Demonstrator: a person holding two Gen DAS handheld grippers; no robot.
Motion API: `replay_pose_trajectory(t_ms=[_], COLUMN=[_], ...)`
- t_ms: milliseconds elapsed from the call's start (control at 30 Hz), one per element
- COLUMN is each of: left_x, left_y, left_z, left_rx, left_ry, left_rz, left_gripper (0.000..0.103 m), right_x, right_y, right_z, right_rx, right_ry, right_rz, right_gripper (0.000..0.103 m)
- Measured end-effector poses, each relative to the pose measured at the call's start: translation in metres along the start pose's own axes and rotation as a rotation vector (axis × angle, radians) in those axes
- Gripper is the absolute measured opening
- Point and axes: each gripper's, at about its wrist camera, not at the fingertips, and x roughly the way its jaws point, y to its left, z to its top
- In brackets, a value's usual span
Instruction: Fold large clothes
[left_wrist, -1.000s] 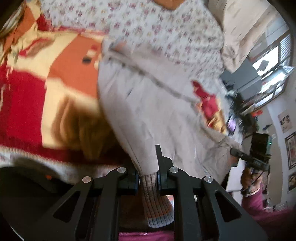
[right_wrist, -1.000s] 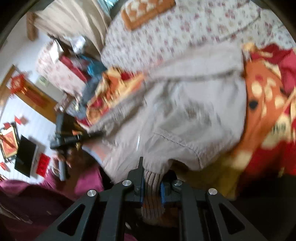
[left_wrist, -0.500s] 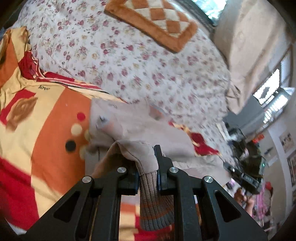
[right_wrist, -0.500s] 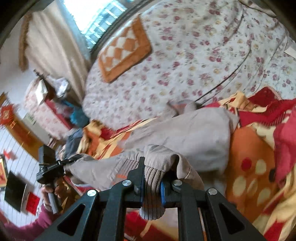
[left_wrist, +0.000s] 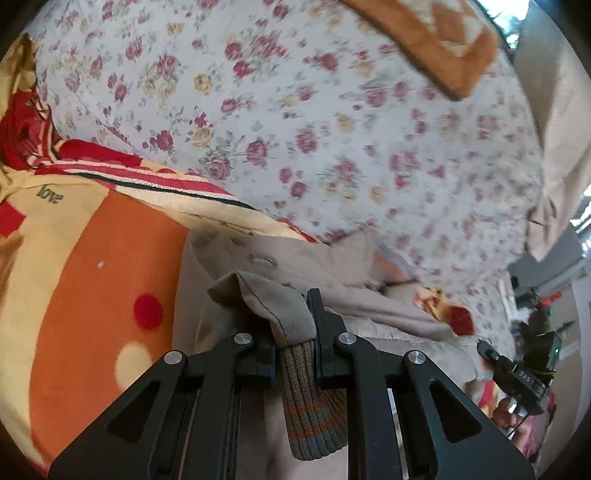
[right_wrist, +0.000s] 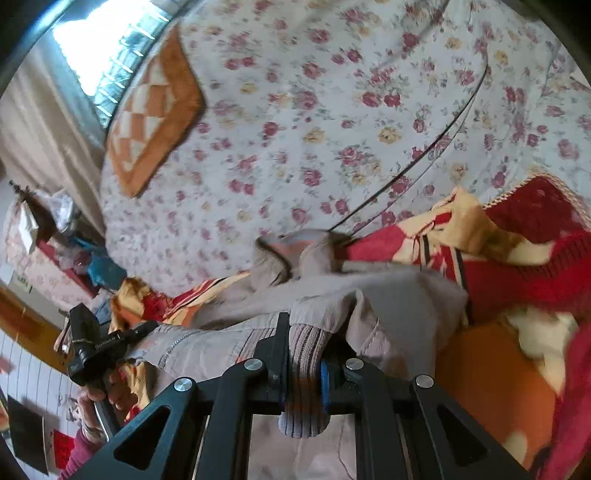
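Much of the beige jacket (left_wrist: 369, 306) is hidden: in the left wrist view its lower part runs under the black claw arms at the bottom of the frame, and the floral bedspread (left_wrist: 295, 110) above is smeared by blur. The jacket lies bunched on an orange, red and cream blanket (left_wrist: 92, 277) on the bed, in the lower middle of both views.

Only the left view shows the word "love" on the blanket at upper left, and the right claw small at the lower right edge. Only the right view shows the bright window (right_wrist: 99, 55) at upper left, the whole checked orange cushion (right_wrist: 151, 114), a thin dark cord (right_wrist: 424, 158) across the bedspread, and the left claw held by a hand (right_wrist: 92, 398) at lower left.

The left claw (left_wrist: 295, 350) is pinched nearly closed on a ribbed striped cuff of the jacket, which hangs down between its arms. The right claw (right_wrist: 304, 365) is likewise clamped narrowly on a ribbed cuff.
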Motion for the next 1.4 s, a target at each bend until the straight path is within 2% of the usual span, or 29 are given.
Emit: replay_pose_trajectory(t_ms=[67,100,133,200,233,267,333,433,533,600,633,733,867,900,933,967,1033,1100,1167,1267,1367,1400], left_x=[0.023,0.031,0.037,0.038,0.032,0.021,-0.001,-0.022,-0.031,-0.030,-0.030,-0.032,-0.037,-0.039,-0.042,-0.046,-0.051,-0.051,-0.050,-0.046,-0.043,-0.044], left_y=[0.005,0.007,0.008,0.009,0.009,0.007,0.005,0.004,0.007,0.009,0.012,0.015,0.018,0.020,0.022,0.025,0.031,0.038,0.045,0.050,0.052,0.052], left_z=[0.007,0.010,0.012,0.017,0.019,0.021,0.021,0.014,-0.007,-0.021,-0.030,-0.050,-0.066,-0.068,-0.070,-0.071,-0.072,-0.074,-0.078,-0.086,-0.092,-0.094], left_rx=[-0.001,-0.002,-0.008,-0.021,-0.020,-0.006,0.013,0.029,0.049,0.054,0.053,0.076,0.138,0.147,0.154,0.155,0.144,0.120,0.102,0.096,0.088,0.089], left_ry=[0.025,0.037,0.052,0.072,0.065,0.046,0.000,-0.008,0.028,0.057,0.075,0.101,0.121,0.121,0.119,0.114,0.106,0.108,0.120,0.147,0.170,0.171], left_rz=[0.006,0.006,0.000,-0.018,-0.028,-0.043,-0.039,-0.032,-0.018,-0.016,-0.021,-0.020,0.003,0.003,0.000,-0.008,-0.021,-0.028,-0.025,-0.042,-0.048,-0.059], left_gripper=[0.017,0.020,0.026,0.044,0.060,0.071,0.080,0.081,0.081,0.081,0.081,0.081,0.081,0.081,0.081,0.081,0.081,0.081,0.081,0.081,0.081,0.081], right_x=[0.021,0.037,0.046,0.055,0.054,0.049,0.029,0.004,0.001,0.020,0.039,0.096,0.164,0.174,0.179,0.178,0.177,0.182,0.194,0.197,0.186,0.172], right_y=[-0.013,-0.024,-0.029,-0.034,-0.033,-0.031,-0.019,0.006,0.042,0.062,0.073,0.094,0.102,0.104,0.106,0.108,0.106,0.102,0.093,0.088,0.083,0.081], right_z=[0.009,0.013,0.015,0.018,0.019,0.018,0.016,0.011,0.003,-0.007,-0.013,-0.028,-0.034,-0.036,-0.037,-0.035,-0.024,-0.012,-0.002,0.002,0.005,0.006], right_rx=[0.048,0.083,0.089,0.073,0.063,0.059,0.023,-0.075,-0.167,-0.223,-0.260,-0.345,-0.370,-0.399,-0.427,-0.439,-0.426,-0.398,-0.343,-0.335,-0.324,-0.295], right_ry=[0.016,0.026,0.032,0.025,0.012,0.001,-0.041,-0.098,-0.088,-0.010,0.057,0.161,0.285,0.287,0.263,0.238,0.185,0.139,0.135,0.111,0.105,0.106], right_rz=[-0.014,-0.037,-0.057,-0.110,-0.121,-0.119,-0.147,-0.196,-0.139,-0.112,-0.108,-0.162,-0.208,-0.236,-0.271,-0.287,-0.293,-0.340,-0.352,-0.369,-0.344,-0.309], right_gripper=[0.012,0.017,0.029,0.035,0.037,0.039,0.045,0.048,0.048,0.048,0.048,0.048,0.048,0.038,0.015,0.007,0.004,0.004,0.002,0.002,0.002,0.002])
